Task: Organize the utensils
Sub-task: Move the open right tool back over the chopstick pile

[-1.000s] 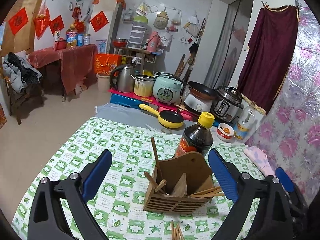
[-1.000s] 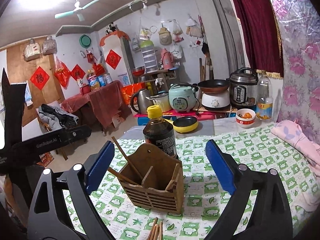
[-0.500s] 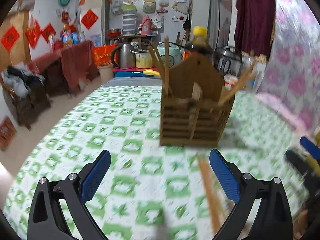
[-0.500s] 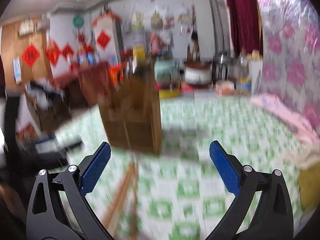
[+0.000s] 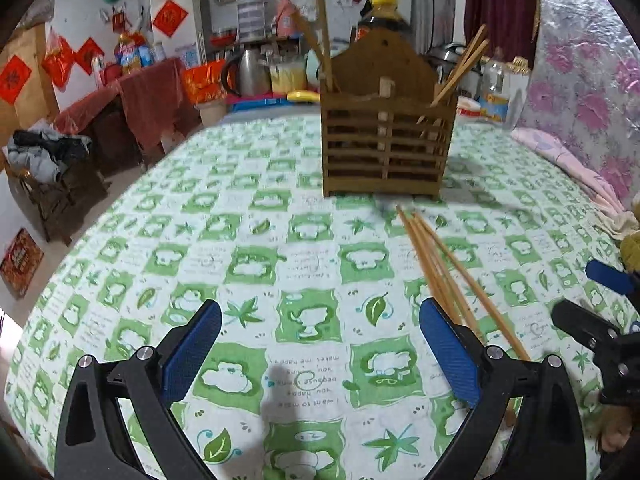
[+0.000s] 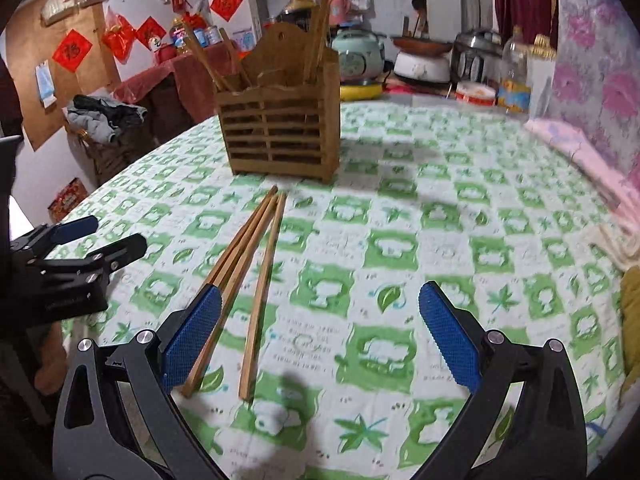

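Observation:
A brown slatted wooden utensil holder stands on the table with several chopsticks upright in it; it also shows in the right wrist view. Several loose wooden chopsticks lie on the green-patterned tablecloth in front of it, seen in the right wrist view too. My left gripper is open and empty, low over the cloth, with the chopsticks by its right finger. My right gripper is open and empty, with the chopsticks by its left finger.
A soy sauce bottle stands behind the holder. A pink cloth lies along the table's right side. Pots, a kettle and cookers crowd a low surface beyond the table. The other gripper shows at the left.
Both grippers have dropped low toward the tablecloth and pulled back from the holder. The loose chopsticks now lie between them in full view. Both stay open.

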The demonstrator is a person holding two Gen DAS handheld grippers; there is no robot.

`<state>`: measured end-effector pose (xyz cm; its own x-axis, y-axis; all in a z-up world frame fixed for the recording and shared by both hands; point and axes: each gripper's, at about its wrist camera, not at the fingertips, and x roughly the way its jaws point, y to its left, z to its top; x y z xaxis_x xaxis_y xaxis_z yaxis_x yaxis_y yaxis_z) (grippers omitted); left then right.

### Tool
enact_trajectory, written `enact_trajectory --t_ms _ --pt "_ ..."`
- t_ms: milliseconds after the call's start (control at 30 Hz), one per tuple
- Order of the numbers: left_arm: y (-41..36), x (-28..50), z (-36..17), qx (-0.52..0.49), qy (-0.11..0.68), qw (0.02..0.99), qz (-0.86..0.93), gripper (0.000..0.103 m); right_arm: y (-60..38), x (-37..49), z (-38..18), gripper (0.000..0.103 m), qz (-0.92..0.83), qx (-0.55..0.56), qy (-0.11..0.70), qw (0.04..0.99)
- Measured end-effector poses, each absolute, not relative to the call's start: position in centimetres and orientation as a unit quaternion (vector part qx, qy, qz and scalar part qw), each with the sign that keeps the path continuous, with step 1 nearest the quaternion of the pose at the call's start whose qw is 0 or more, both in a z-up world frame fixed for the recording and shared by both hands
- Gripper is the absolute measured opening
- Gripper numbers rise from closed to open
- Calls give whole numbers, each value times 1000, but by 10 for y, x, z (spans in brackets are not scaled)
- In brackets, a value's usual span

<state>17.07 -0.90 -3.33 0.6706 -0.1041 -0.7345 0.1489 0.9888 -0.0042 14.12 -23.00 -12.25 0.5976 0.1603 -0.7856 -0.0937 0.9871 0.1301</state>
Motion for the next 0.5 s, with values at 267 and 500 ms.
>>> enact_trajectory --t_ms 267,500 --pt "-13 180 -37 25 418 905 -79 97 -222 150 -138 96 85 37 485 869" --pt "-14 185 -40 17 430 899 -79 97 -208 155 -146 96 79 -5 512 855"
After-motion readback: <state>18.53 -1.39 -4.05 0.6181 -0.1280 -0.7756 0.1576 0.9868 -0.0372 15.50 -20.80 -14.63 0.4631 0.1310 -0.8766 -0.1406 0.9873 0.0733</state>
